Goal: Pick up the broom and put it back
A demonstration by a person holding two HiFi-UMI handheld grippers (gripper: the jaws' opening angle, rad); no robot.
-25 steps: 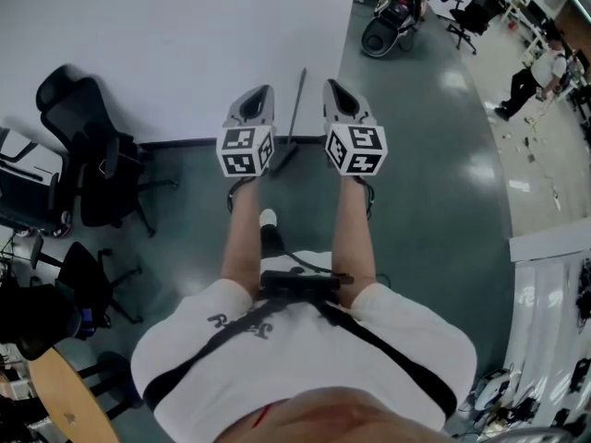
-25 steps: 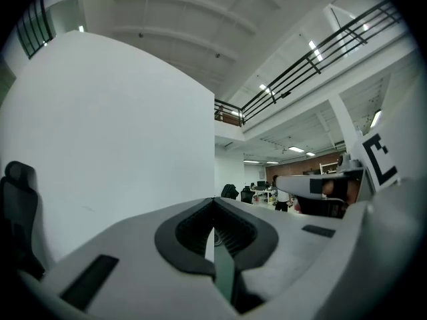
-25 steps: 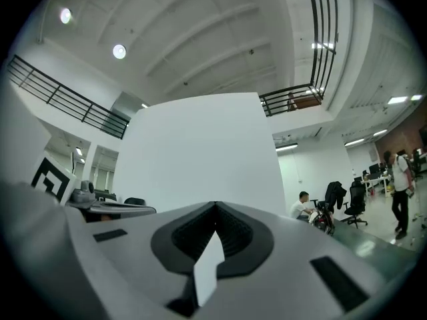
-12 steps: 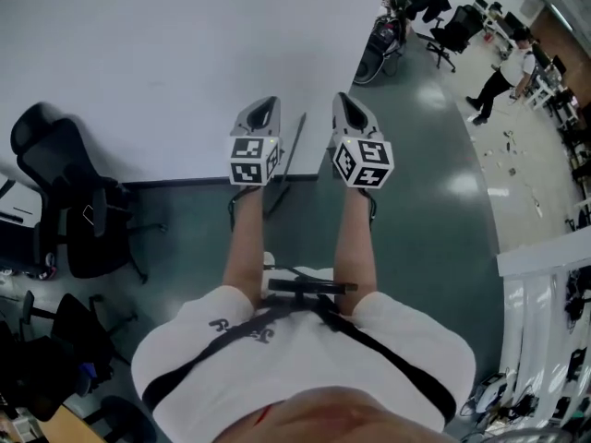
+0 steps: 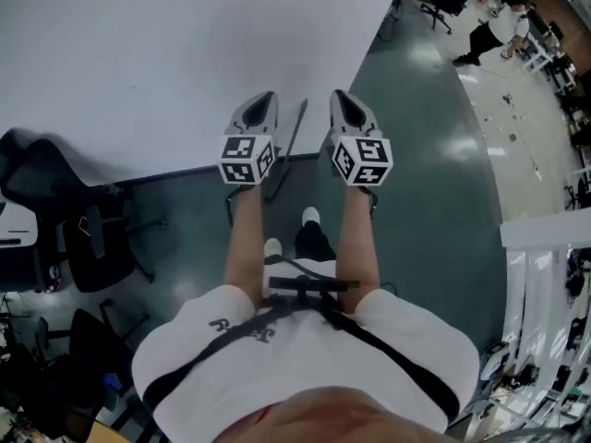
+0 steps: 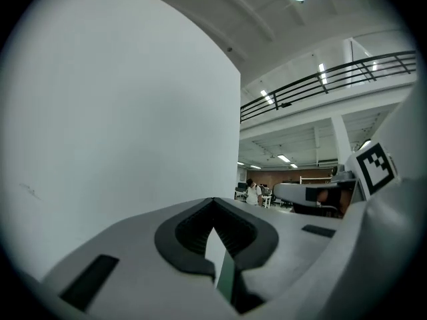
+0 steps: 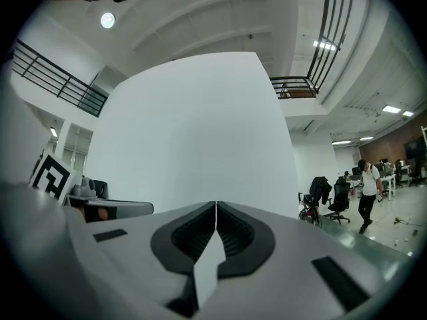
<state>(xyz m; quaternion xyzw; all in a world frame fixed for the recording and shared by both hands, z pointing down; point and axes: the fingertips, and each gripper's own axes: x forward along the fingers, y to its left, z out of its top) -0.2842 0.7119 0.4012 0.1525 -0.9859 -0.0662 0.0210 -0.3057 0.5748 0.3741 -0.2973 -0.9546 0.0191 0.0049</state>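
Note:
The broom leans against the white wall, its thin dark handle slanting up and its head on the green floor. In the head view it shows between my two grippers, some way beyond them. My left gripper is held out level to the left of the broom, and my right gripper to its right. Neither touches it. In the left gripper view the left gripper is shut with nothing in it. The right gripper is likewise shut and empty. Neither gripper view shows the broom.
Black office chairs stand at the left by the wall. A white railing structure runs along the right. A person walks far off at the upper right among desks and chairs. My feet show below the arms.
I have walked closer to the wall and the broom. The chairs have slid left and down in the head view. Both grippers stay shut and side by side.

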